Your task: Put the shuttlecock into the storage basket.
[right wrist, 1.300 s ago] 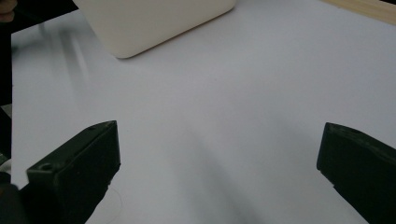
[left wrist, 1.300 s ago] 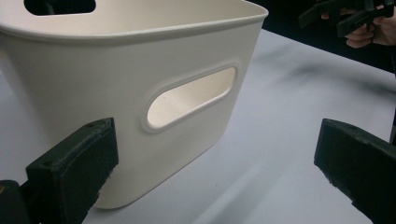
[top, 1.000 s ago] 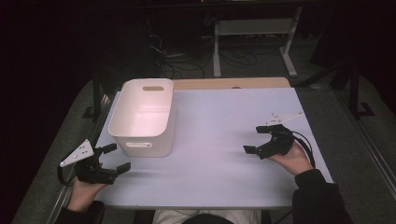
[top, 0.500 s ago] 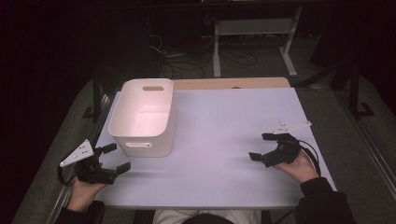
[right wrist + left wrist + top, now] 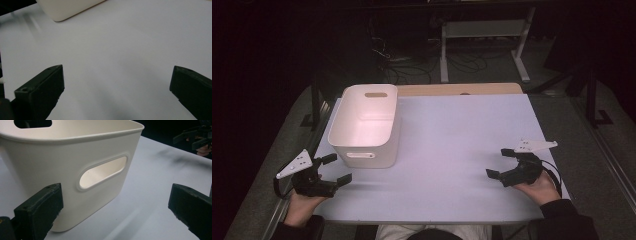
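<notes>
A white plastic bin point(image 5: 362, 156) with oval handle cut-outs stands empty at the left of the white table point(image 5: 457, 130). My left gripper point(image 5: 337, 169) is held open just in front of the bin's near left corner, apart from it. In the left gripper view the bin wall point(image 5: 62, 170) with its handle hole rises close ahead, and the left gripper point(image 5: 115, 215) has nothing between its jaws. My right gripper point(image 5: 499, 162) is open low over the table's near right side. In the right gripper view it point(image 5: 117, 92) faces bare table, with the bin's corner point(image 5: 65, 8) far off.
The right gripper point(image 5: 197, 137) appears far off at the top right of the left gripper view. Beyond the table's far edge a wooden strip point(image 5: 457, 89) shows, then a dark floor with cables and a metal stand point(image 5: 482, 45).
My right gripper has drifted toward the near edge and slightly rightward, staying open. The left gripper and the bin have not moved.
</notes>
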`<state>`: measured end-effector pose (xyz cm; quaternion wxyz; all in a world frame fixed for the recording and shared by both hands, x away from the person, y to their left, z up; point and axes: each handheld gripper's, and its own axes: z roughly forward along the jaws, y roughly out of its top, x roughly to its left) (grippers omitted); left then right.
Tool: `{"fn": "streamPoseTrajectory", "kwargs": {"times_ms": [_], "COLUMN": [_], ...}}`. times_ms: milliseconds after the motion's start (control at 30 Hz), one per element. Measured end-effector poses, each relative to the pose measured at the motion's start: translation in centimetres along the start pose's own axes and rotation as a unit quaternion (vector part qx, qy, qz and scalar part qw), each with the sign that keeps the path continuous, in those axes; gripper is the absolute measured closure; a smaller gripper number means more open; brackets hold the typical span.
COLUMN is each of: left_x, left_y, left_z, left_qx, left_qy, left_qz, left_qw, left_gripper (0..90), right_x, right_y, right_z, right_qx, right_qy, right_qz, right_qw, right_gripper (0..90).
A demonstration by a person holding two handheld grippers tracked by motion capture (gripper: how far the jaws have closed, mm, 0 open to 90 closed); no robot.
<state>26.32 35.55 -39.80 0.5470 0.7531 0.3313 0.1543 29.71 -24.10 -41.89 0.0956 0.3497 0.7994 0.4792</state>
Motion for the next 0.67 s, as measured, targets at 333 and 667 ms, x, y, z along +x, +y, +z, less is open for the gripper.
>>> {"fn": "streamPoseTrajectory", "kwargs": {"times_ms": [333, 667], "left_x": [0.0, 0.0], "left_y": [0.0, 0.0], "left_z": [0.0, 0.0], "left_qx": [0.000, -0.001], "left_qy": [0.000, 0.000], "left_qz": [0.000, 0.000], "left_qw": [1.0000, 1.0000], "left_gripper": [0.0, 0.0], "right_x": [0.1, -0.1], "right_y": [-1.2, -2.3], "right_z": [-1.0, -1.9], "right_qx": [-0.015, -0.017], "right_qy": [-0.022, -0.032], "right_qz": [0.003, 0.009], "right_qw": [0.9996, 0.9993], "right_gripper": [0.0, 0.0]}}
